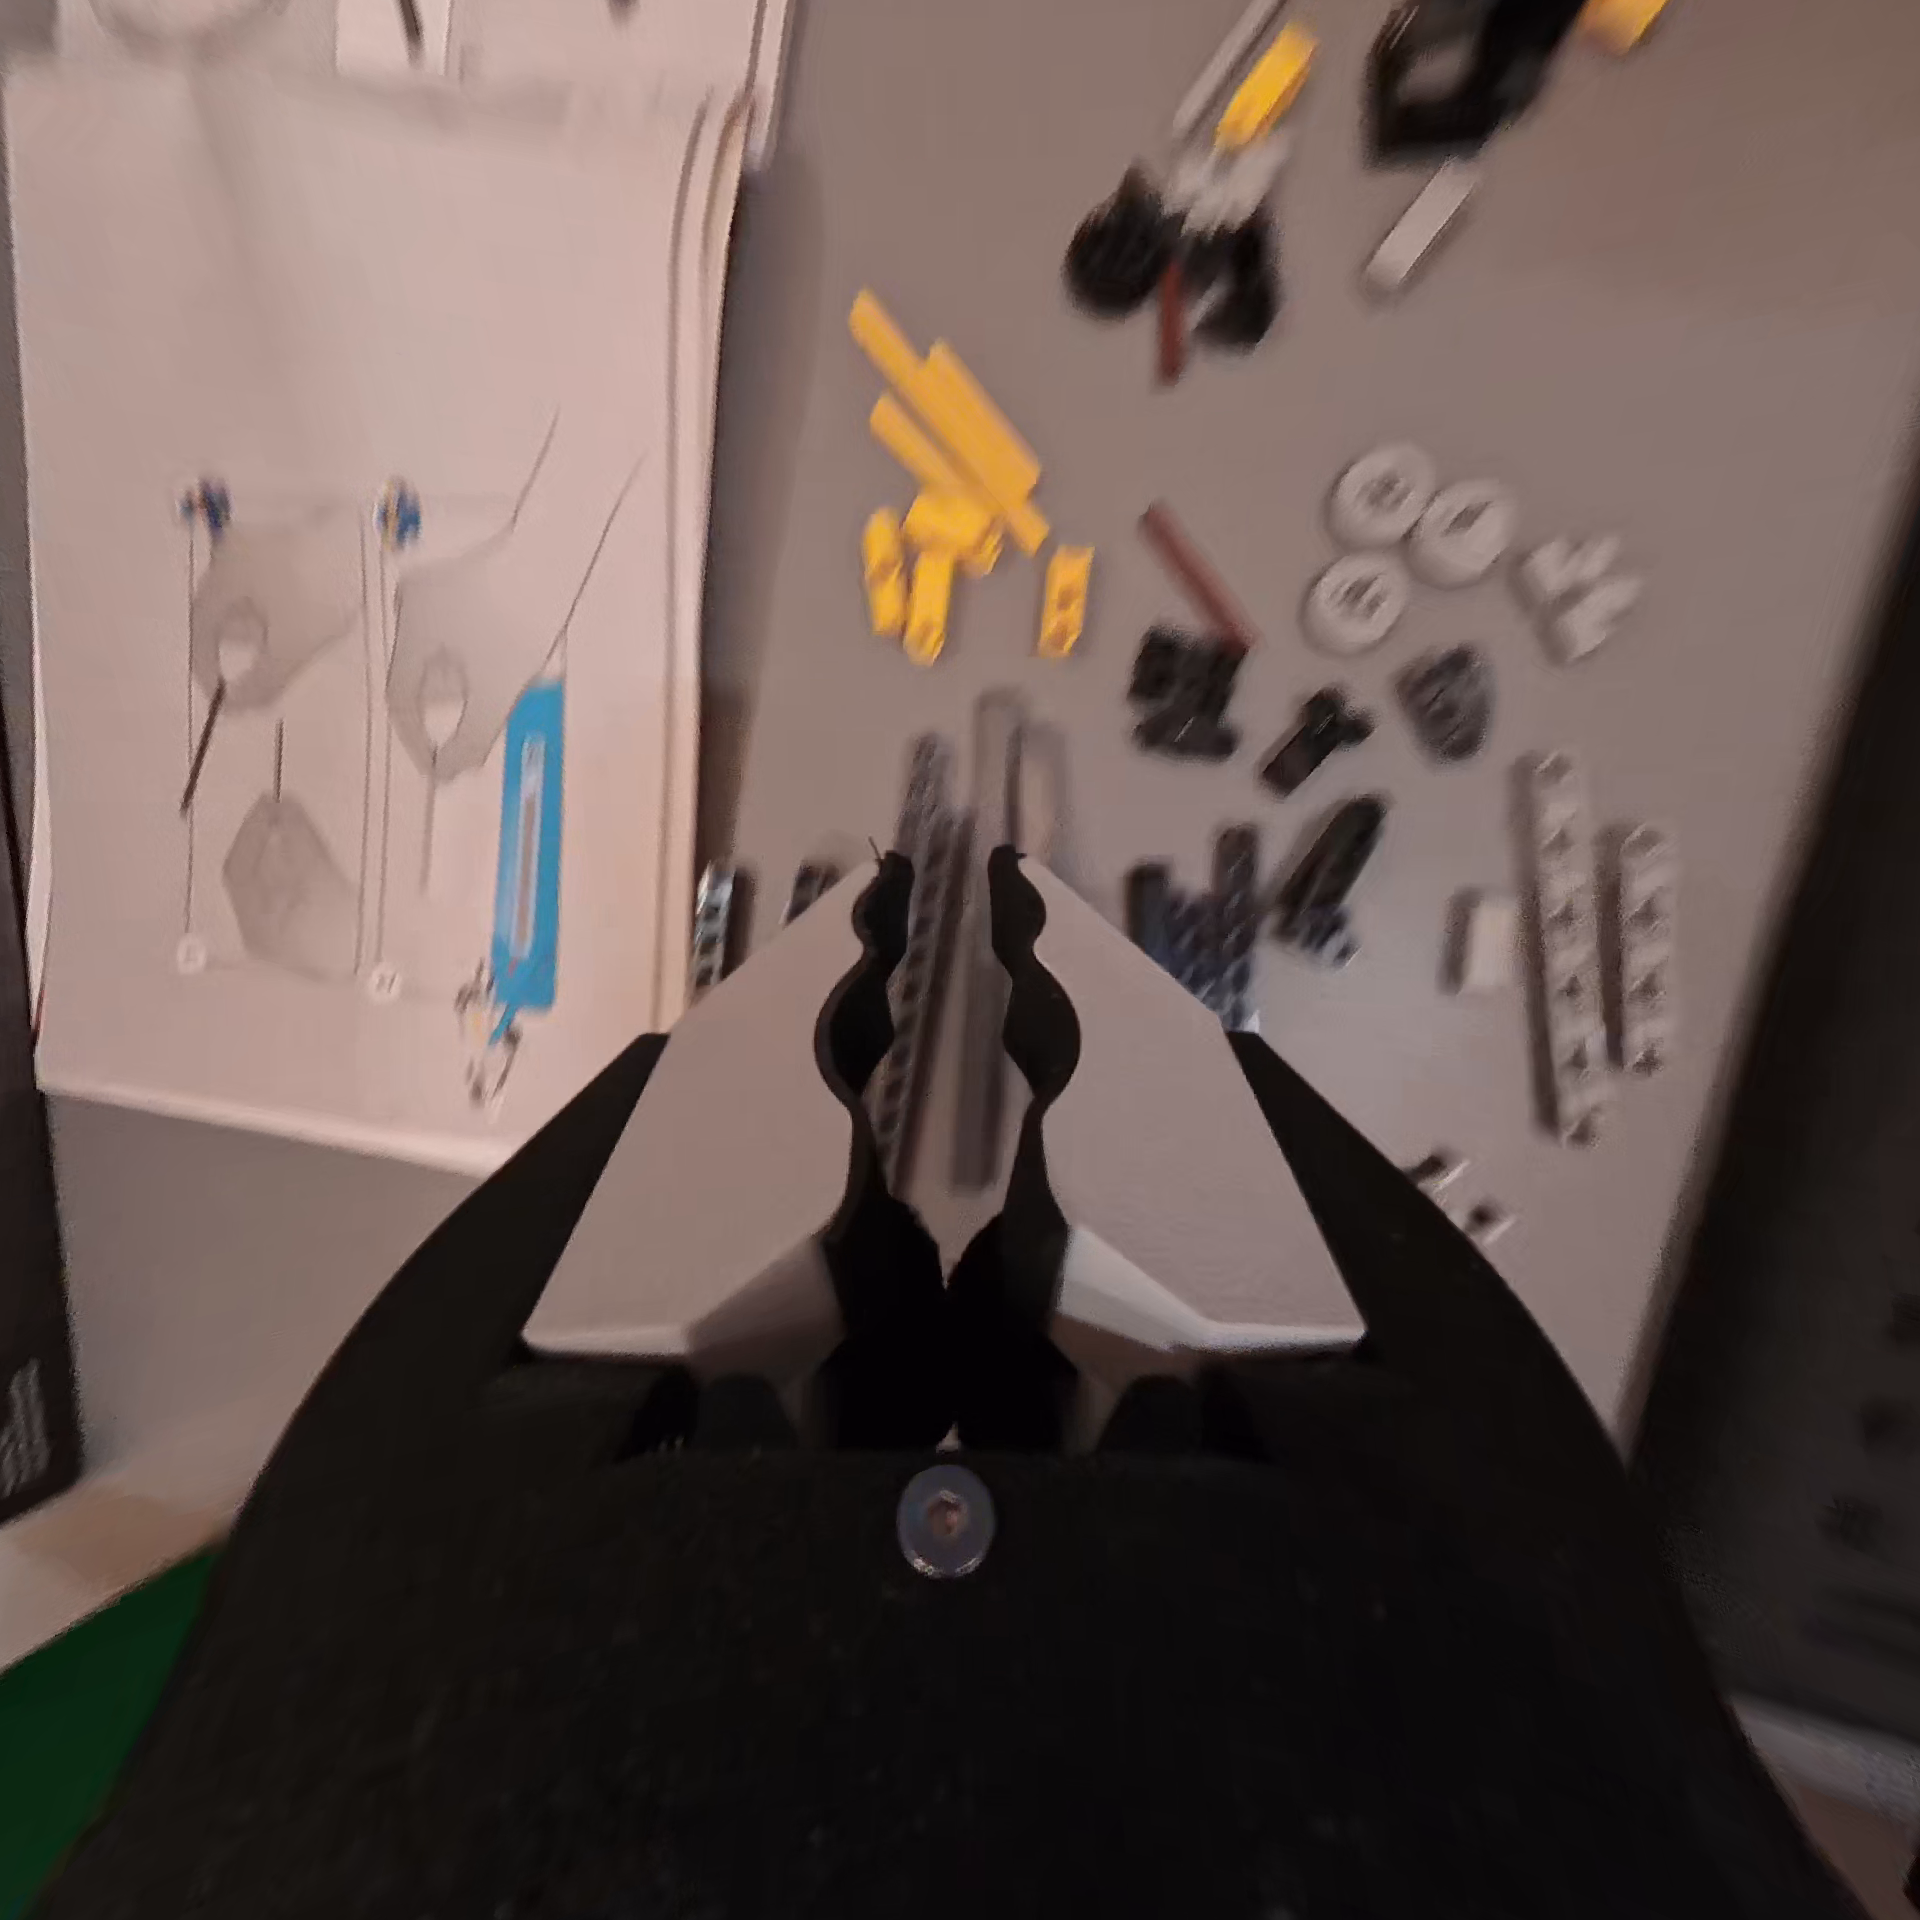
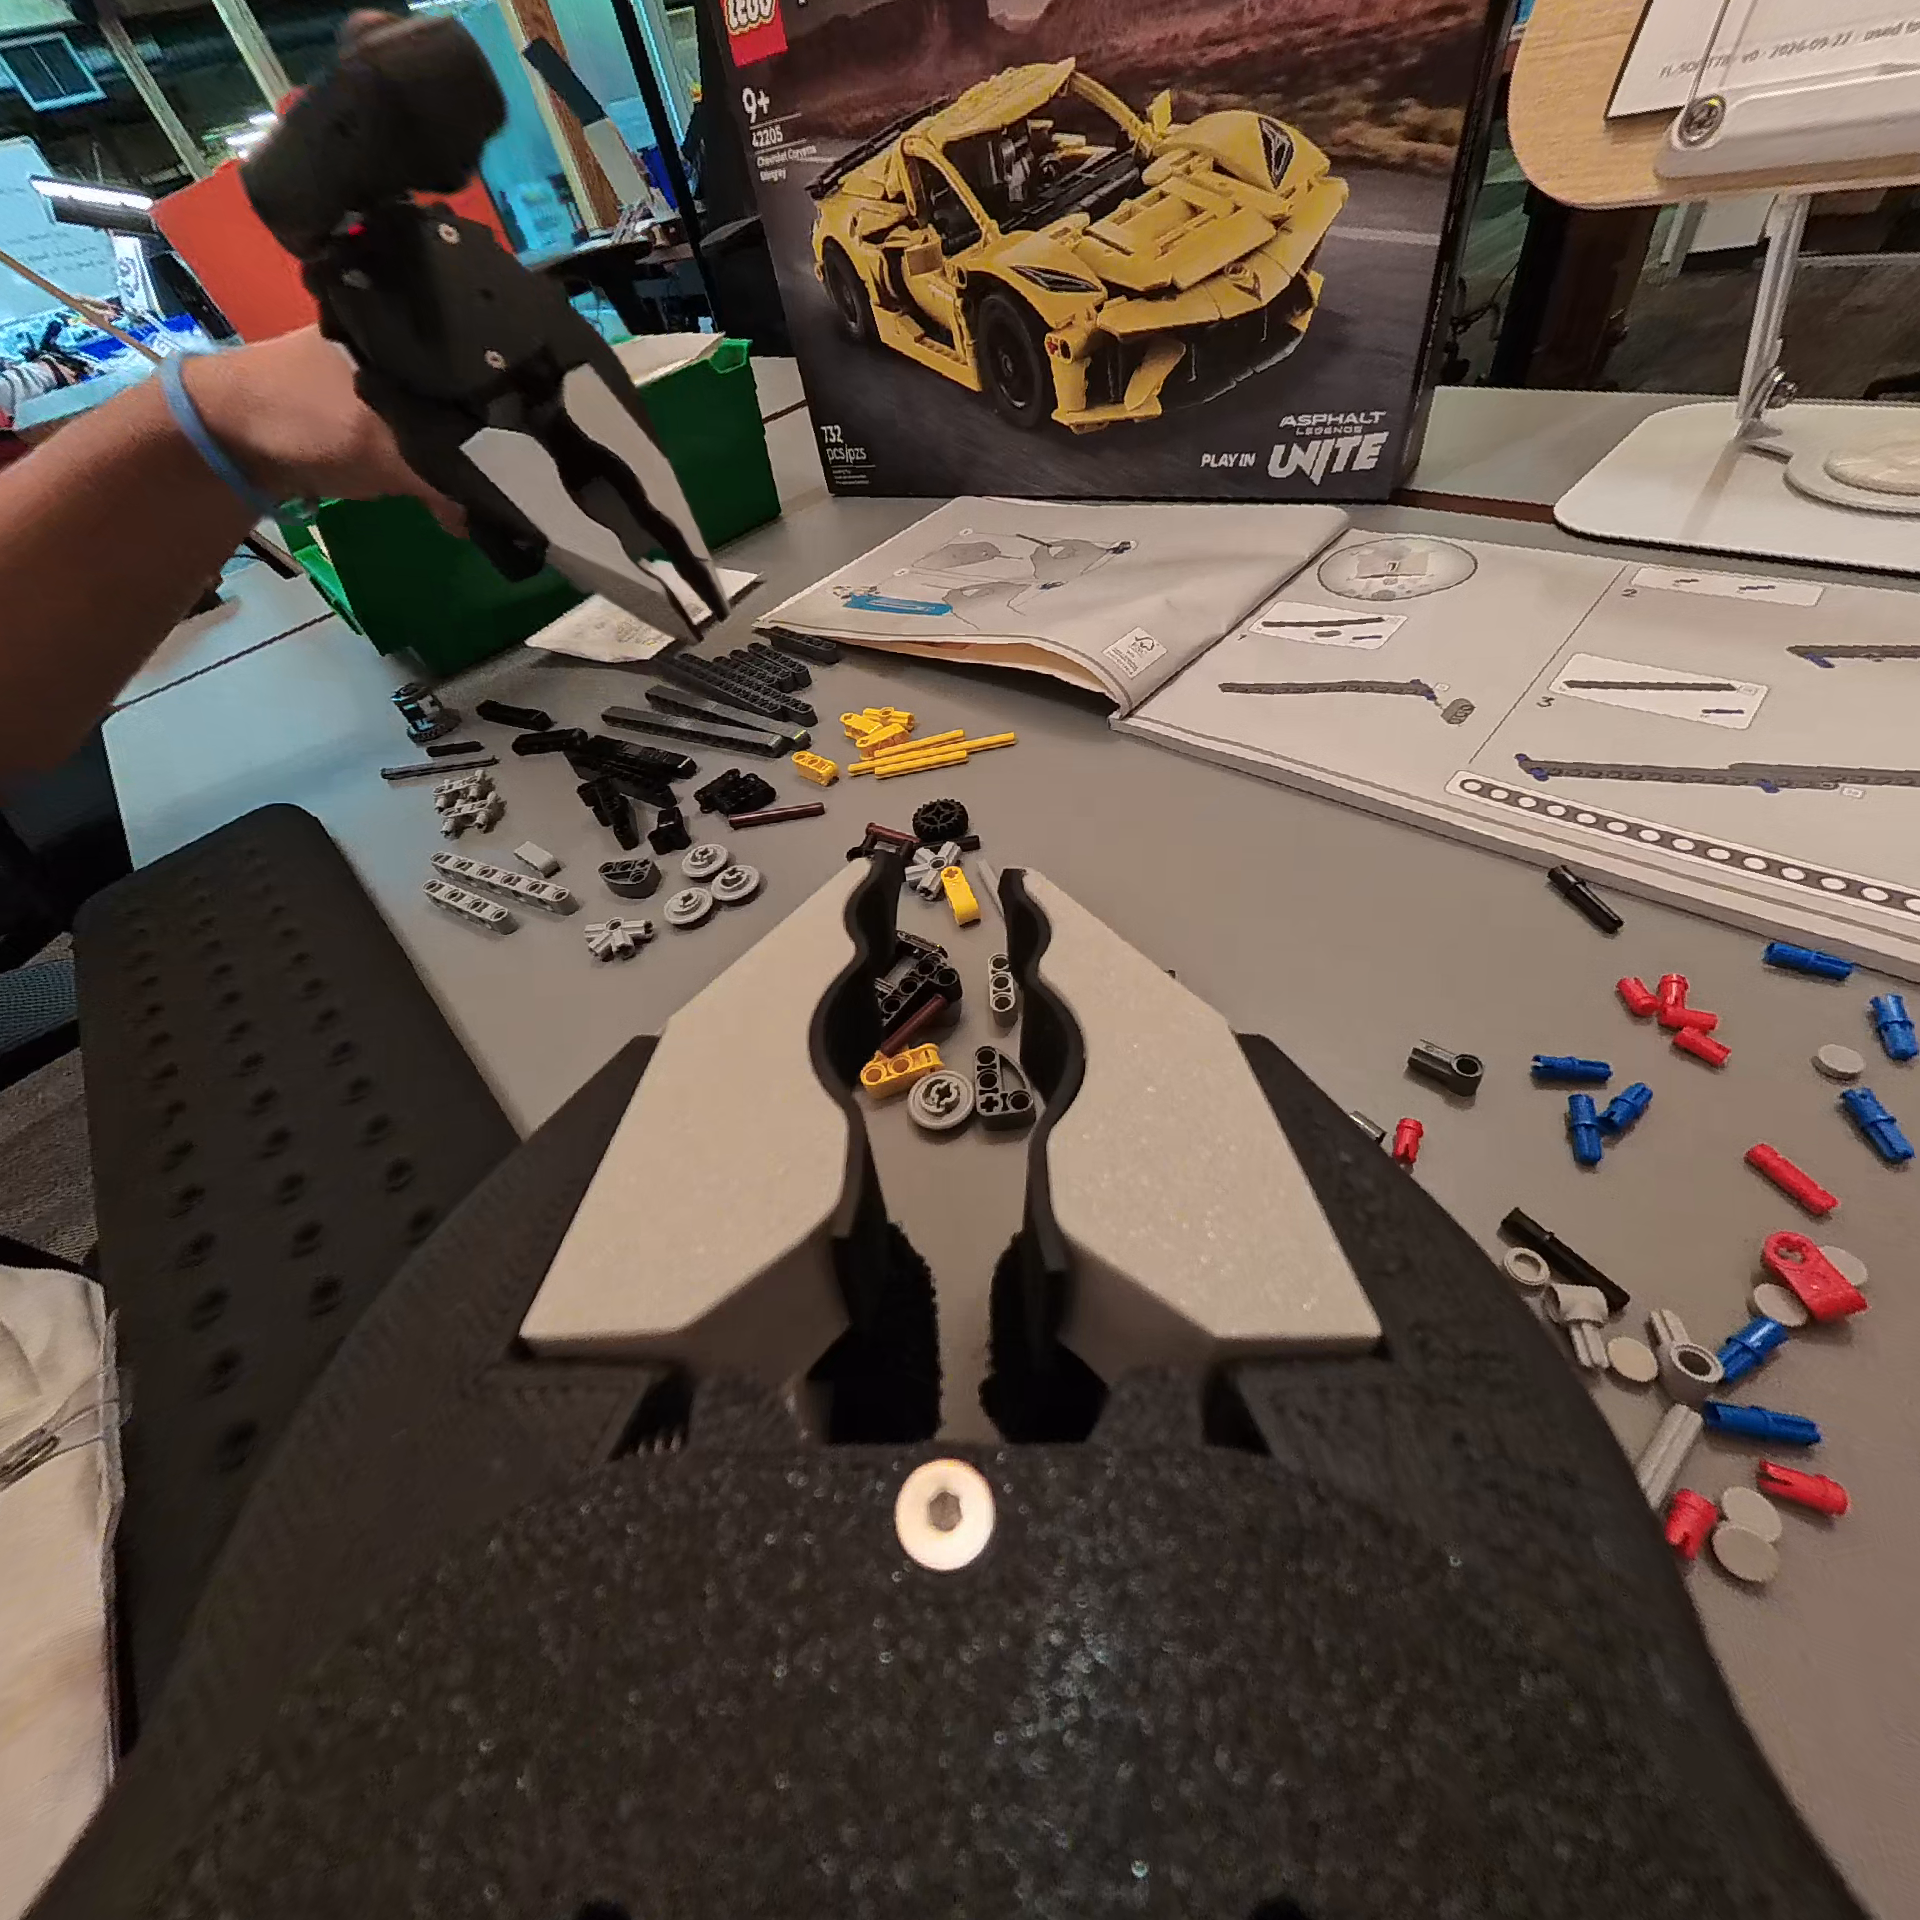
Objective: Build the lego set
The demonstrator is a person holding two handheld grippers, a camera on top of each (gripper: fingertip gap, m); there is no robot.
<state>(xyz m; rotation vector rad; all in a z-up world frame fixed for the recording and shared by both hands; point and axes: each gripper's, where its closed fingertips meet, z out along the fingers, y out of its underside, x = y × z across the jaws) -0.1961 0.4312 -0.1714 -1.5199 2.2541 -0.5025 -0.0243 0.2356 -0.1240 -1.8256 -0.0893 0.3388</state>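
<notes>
Lego parts lie spread on the grey table point(image 2: 1195, 935). In the right wrist view I see long black beams point(image 2: 717, 717), yellow axles point(image 2: 925, 748), grey discs point(image 2: 717, 878) and blue and red pins point(image 2: 1787, 1174). My right gripper point(image 2: 943, 878) hovers low over a small mixed pile point(image 2: 935, 1060), fingers narrowly apart and empty. My left gripper point(image 2: 712, 613) points down just above the black beams. Its own blurred view shows the left gripper point(image 1: 945, 862) empty, pads meeting at the base, over dark beams point(image 1: 935, 935). Yellow axles point(image 1: 956, 436) lie beyond.
The open instruction booklet point(image 2: 1558, 675) lies at the back right and also shows in the left wrist view point(image 1: 364, 520). The set's box point(image 2: 1101, 249) stands behind it. A green bin point(image 2: 707, 436) sits at the back left, a white stand base point(image 2: 1704, 468) at the far right, and a black perforated seat point(image 2: 260, 1091) at the left. The tips of one gripper are about 25 cm away from the tips of the other.
</notes>
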